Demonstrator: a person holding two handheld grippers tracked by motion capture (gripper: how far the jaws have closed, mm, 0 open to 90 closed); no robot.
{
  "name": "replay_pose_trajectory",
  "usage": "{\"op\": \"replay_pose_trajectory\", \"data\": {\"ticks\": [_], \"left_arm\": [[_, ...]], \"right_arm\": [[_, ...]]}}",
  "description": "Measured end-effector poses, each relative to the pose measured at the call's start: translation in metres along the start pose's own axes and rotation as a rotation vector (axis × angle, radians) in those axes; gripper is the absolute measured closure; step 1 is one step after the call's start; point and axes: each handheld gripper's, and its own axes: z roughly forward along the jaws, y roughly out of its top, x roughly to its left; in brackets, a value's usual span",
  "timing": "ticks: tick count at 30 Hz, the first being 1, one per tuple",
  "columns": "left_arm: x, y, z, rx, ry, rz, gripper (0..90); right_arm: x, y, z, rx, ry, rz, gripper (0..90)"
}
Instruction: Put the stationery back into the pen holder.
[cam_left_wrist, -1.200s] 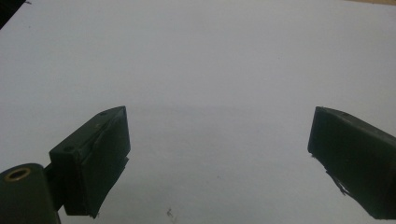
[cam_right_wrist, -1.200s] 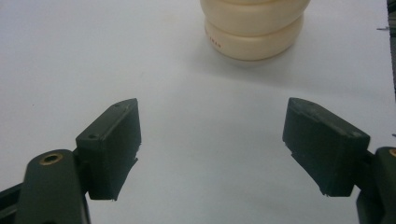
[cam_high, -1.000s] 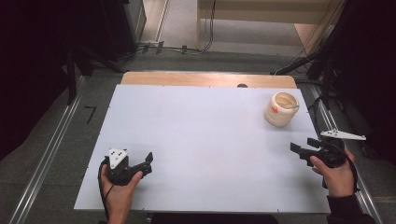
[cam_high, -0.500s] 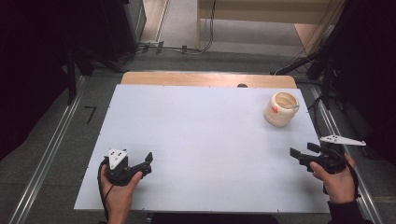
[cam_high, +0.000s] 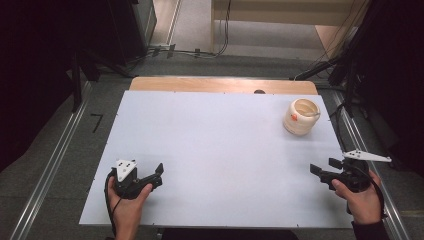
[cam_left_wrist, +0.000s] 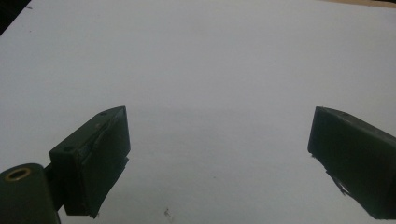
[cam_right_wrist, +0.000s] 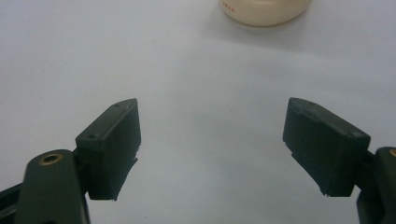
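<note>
- On your white table (cam_high: 220, 145), a cream jar (cam_high: 301, 117) is sitting at two o'clock, wooden edge (cam_high: 220, 85) behind.
- You are holding the left gripper (cam_high: 159, 175) at seven o'clock, jaws spread, empty.
- You are holding the right gripper (cam_high: 320, 174) at four o'clock, jaws apart, empty; grey floor (cam_high: 60, 150) is surrounding everything.

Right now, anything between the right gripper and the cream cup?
Nothing. In the high view, bare white table separates the right gripper from the cream cup; the right gripper view agrees.

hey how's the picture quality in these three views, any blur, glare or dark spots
High view: the white table top is evenly lit, surroundings fall into near-black. Left gripper view: soft and grainy, no glare. Right gripper view: the cream round container is cropped at the top edge and slightly blurred, casting a faint shadow.
</note>
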Motion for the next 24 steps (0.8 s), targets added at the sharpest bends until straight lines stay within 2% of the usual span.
{"op": "replay_pose_trajectory", "data": {"ticks": [24], "left_arm": [[0.0, 0.0, -0.001, -0.004, -0.002, 0.002, 5.9]], "right_arm": [[0.001, -0.016, -0.003, 0.024, -0.019, -0.003, 17.9]]}}
